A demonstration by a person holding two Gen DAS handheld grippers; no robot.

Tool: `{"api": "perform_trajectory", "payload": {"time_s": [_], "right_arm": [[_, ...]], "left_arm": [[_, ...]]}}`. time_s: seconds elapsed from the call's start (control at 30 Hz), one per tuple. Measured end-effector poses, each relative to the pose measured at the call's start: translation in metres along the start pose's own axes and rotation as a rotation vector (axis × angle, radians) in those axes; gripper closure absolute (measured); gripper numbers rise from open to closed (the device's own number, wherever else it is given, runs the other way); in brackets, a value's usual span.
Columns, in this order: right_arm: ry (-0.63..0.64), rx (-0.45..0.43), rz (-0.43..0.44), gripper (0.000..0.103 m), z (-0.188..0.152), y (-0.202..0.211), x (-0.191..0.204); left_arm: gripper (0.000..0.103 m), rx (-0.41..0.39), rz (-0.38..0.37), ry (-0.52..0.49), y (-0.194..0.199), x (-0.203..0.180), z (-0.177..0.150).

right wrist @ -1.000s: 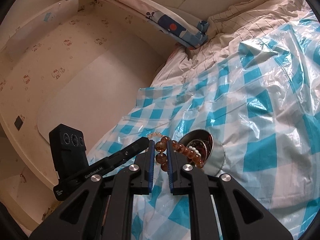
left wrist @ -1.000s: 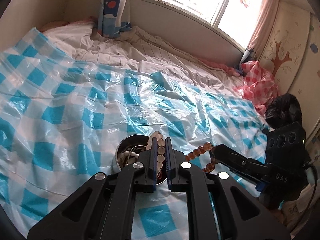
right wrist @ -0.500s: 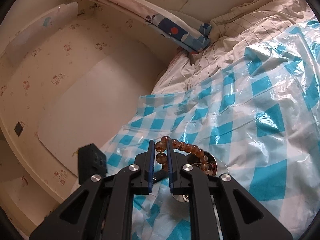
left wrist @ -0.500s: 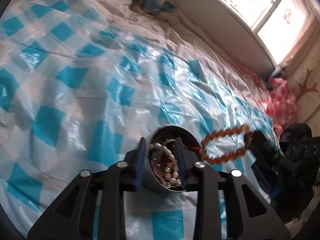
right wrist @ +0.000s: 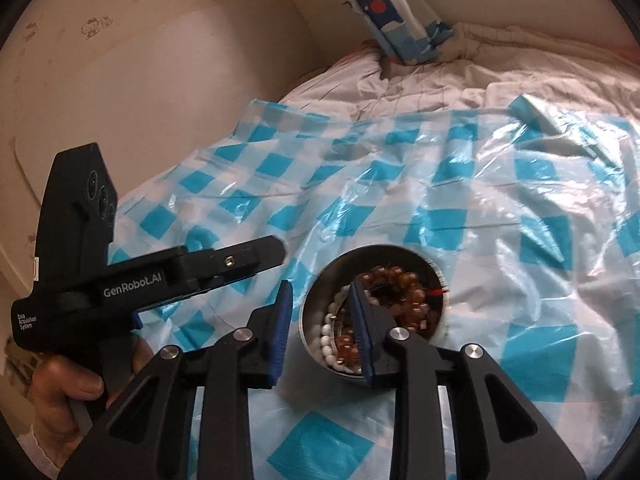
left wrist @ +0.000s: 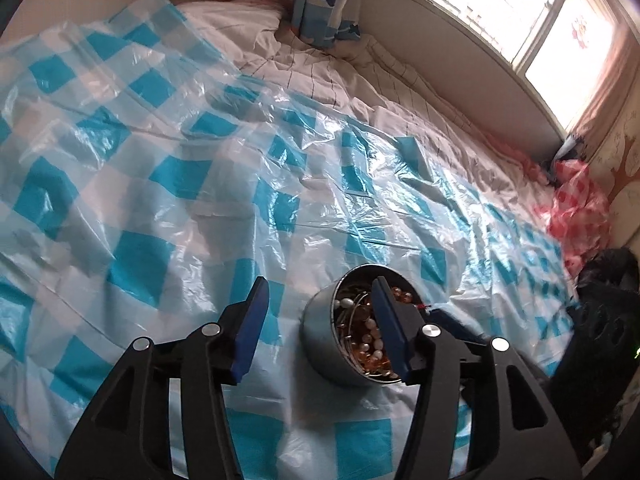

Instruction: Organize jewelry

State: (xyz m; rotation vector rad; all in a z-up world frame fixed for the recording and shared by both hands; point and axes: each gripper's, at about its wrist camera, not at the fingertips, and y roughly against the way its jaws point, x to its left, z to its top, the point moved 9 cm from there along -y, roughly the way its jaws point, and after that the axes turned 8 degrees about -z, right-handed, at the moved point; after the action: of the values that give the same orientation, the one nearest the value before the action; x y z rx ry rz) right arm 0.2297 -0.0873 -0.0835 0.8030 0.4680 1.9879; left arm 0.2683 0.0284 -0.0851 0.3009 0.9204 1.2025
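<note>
Right wrist view: amber bead bracelet (right wrist: 404, 284) lies coiled inside the metal bowl (right wrist: 320, 300). My right gripper (right wrist: 322, 320) and left gripper (left wrist: 316, 320), just opened, stand empty beside it. Beads: light, limp, slippery; pinch across one bead.

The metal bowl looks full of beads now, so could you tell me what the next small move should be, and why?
Probably lift both grippers clear. The amber bracelet and white beads lie inside the metal bowl, and the right gripper and left gripper, just opened, grip nothing.
</note>
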Motion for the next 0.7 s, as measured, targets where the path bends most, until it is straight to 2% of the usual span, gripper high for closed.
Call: {"api": "perform_trajectory", "payload": {"time_s": [0.17, 0.2, 0.27, 0.33, 0.4, 0.6, 0.7], "right_arm": [[0.044, -0.021, -0.162, 0.051, 0.003, 0.018, -0.011], [0.058, -0.031, -0.203, 0.042, 0.003, 0.025, -0.012], [0.087, -0.044, -0.29, 0.03, -0.002, 0.042, -0.014], [0.114, -0.052, -0.36, 0.026, -0.006, 0.059, -0.014], [0.117, -0.063, -0.421, 0.02, -0.017, 0.082, -0.016], [0.144, -0.066, -0.495, 0.017, -0.042, 0.131, -0.009], [0.129, -0.076, -0.501, 0.016, -0.054, 0.146, -0.004]], "left_arm": [[0.038, -0.025, 0.085, -0.109, 0.014, -0.01, -0.003], [0.036, -0.024, 0.104, -0.13, 0.019, -0.011, -0.007], [0.031, -0.006, 0.142, -0.188, 0.031, -0.016, -0.018], [0.025, 0.003, 0.174, -0.273, 0.043, -0.025, -0.026], [0.018, -0.002, 0.205, -0.304, 0.06, -0.028, -0.035], [0.015, 0.016, 0.236, -0.321, 0.099, -0.027, -0.082], [0.015, 0.013, 0.215, -0.273, 0.108, -0.024, -0.096]]}}
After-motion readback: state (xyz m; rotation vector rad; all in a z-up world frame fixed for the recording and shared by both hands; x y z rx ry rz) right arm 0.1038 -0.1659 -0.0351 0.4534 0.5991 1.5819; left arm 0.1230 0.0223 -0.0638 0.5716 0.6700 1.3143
